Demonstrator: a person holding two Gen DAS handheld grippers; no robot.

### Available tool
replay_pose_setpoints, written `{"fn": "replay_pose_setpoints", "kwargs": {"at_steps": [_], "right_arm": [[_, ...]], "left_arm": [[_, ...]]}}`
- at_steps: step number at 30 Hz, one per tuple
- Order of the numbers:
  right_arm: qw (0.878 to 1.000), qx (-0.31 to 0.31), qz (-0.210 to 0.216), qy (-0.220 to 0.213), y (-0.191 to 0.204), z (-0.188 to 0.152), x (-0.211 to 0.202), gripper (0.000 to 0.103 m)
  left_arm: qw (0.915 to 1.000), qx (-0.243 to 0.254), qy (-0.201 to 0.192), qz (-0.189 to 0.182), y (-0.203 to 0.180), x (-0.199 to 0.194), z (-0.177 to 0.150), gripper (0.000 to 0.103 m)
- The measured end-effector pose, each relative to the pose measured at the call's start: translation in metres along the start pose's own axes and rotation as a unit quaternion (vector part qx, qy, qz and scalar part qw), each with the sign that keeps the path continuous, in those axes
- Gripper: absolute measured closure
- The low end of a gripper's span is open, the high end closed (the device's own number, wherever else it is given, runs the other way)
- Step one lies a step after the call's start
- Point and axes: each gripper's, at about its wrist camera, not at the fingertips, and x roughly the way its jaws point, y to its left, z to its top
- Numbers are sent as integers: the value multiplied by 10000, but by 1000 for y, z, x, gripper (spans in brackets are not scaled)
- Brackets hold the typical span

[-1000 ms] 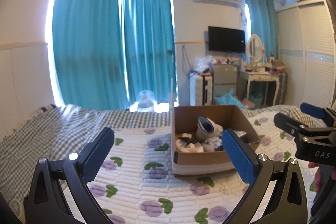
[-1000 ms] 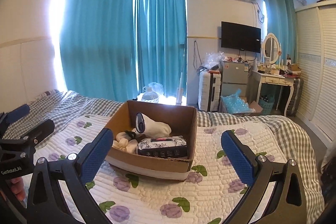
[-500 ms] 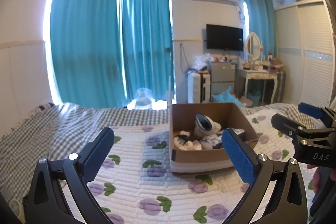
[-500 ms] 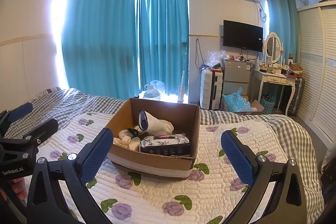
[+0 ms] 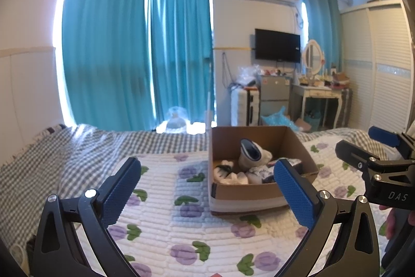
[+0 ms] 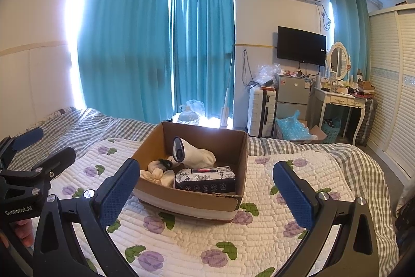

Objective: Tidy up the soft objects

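- Blue-padded and spread wide: left gripper (image 5: 207, 181), nothing between the pads, held level above the quilt and aimed just left of the box.
- Same for the right gripper (image 6: 206, 182): jaws wide apart, empty, framing the box head-on; also seen side-on at the right edge of the left view.
- Both held low and side by side, probably so either can reach into the box without crossing the other.
- Straight ahead, resting on the bed: an open cardboard box (image 6: 192, 201), flaps gone or folded away, pale tape round its base.
- Inside it already: a white sock (image 6: 193, 155) with a dark cuff standing on top, cream bundled socks (image 6: 158, 174) at the left with something small and black on them, and a dark floral tissue pack (image 6: 205, 179) against the near wall.
- No loose soft items visible on the quilt around the box; fits either a finished gathering or contents waiting to be taken out and sorted.
- Underneath: a white quilted cover (image 6: 197, 240) printed with purple flowers and green leaves, over a grey checked sheet (image 6: 85, 126); soft footing, so the box may shift if nudged.
- Beyond: teal curtains (image 6: 129, 43) backlit by a window, a wall air conditioner, a television, a small fridge, a white dressing table with an oval mirror, louvred wardrobe doors at right.
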Motion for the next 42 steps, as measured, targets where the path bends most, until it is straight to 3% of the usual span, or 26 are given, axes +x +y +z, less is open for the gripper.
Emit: {"fn": "replay_pose_setpoints", "kwargs": {"at_steps": [42], "right_arm": [[9999, -26, 56, 144, 1, -4, 7, 0]], "left_arm": [[10000, -33, 31, -32, -3, -1, -1, 0]]}}
